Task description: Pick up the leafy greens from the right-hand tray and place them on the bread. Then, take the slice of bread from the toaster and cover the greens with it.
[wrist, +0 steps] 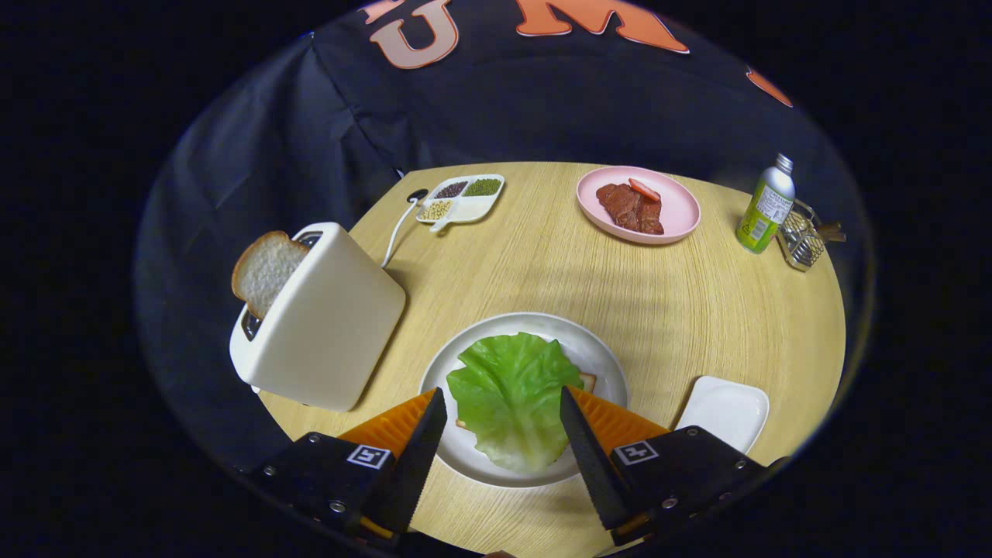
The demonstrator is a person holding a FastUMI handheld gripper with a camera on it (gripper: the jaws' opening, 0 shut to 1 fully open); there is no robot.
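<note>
A green lettuce leaf [511, 399] lies on a slice of bread [587, 380] that peeks out at its right edge, both on a round white plate [597, 353]. My gripper [502, 407] hovers above the plate, open, its fingers [422, 442] standing on either side of the leaf without pressing it. To the left stands a white toaster [325, 318] with a slice of bread [263, 271] sticking up out of its slot. A small white tray [725, 411] lies bare to the right of the plate.
At the table's far side are a pink plate [674, 221] with meat [629, 207], a divided dish of beans [461, 198], a green bottle [766, 205] and a wire holder [802, 240]. The toaster's cord [397, 229] runs along the left edge.
</note>
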